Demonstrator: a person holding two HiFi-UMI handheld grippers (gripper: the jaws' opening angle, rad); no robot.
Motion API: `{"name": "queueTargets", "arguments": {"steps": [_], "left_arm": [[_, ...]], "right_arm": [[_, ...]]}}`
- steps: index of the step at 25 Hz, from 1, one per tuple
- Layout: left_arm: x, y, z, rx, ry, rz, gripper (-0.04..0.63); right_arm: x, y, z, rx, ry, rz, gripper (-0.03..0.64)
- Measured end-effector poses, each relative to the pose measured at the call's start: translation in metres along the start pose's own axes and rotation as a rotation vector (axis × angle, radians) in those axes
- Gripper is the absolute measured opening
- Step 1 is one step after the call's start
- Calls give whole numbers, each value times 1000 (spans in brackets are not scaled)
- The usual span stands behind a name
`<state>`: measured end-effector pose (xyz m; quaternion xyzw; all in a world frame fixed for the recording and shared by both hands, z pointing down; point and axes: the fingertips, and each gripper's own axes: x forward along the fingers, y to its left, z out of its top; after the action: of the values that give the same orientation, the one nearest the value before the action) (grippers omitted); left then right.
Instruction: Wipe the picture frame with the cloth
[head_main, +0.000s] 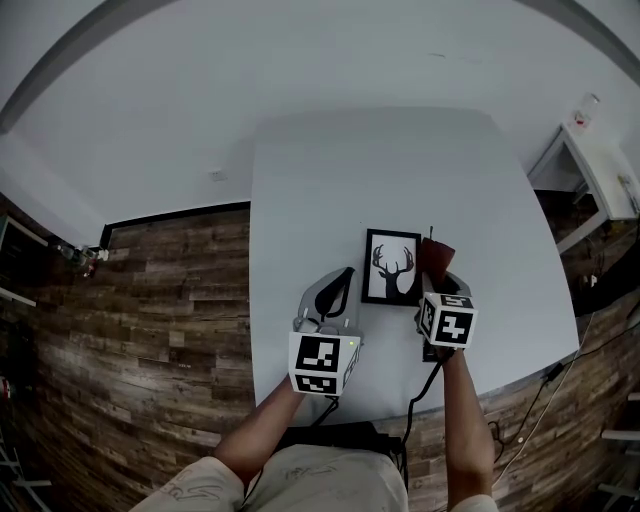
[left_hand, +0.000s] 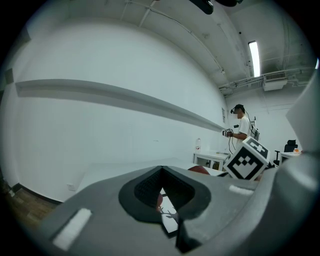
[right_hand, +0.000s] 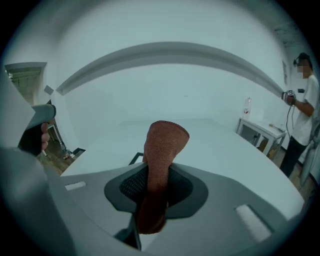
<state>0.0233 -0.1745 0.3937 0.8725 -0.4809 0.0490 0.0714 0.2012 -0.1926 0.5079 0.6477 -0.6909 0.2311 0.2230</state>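
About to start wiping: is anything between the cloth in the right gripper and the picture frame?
Nothing visible does. The cloth, clamped in the right gripper, is just beside the right edge of the picture frame. The left gripper sits off its left side.

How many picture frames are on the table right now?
1. The picture frame, with a deer print, lies flat on the white table, between the left gripper and the right gripper, which holds the cloth. None seems hidden.
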Motion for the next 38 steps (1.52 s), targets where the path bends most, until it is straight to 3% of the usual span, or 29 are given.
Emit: {"name": "queueTargets", "arguments": {"steps": [9, 14, 21, 38], "left_arm": [[-26, 2, 37, 18, -106, 34, 0], [-40, -4, 52, 49, -169, 54, 0], [-44, -4, 58, 77, -198, 46, 0], [-45, -10, 65, 93, -225, 47, 0]], "right_arm": [[-127, 14, 85, -189, -481, -122, 109], [-180, 24, 88, -239, -662, -149, 109], [-183, 33, 83, -202, -699, -118, 109], [-183, 25, 84, -203, -705, -148, 106]]}}
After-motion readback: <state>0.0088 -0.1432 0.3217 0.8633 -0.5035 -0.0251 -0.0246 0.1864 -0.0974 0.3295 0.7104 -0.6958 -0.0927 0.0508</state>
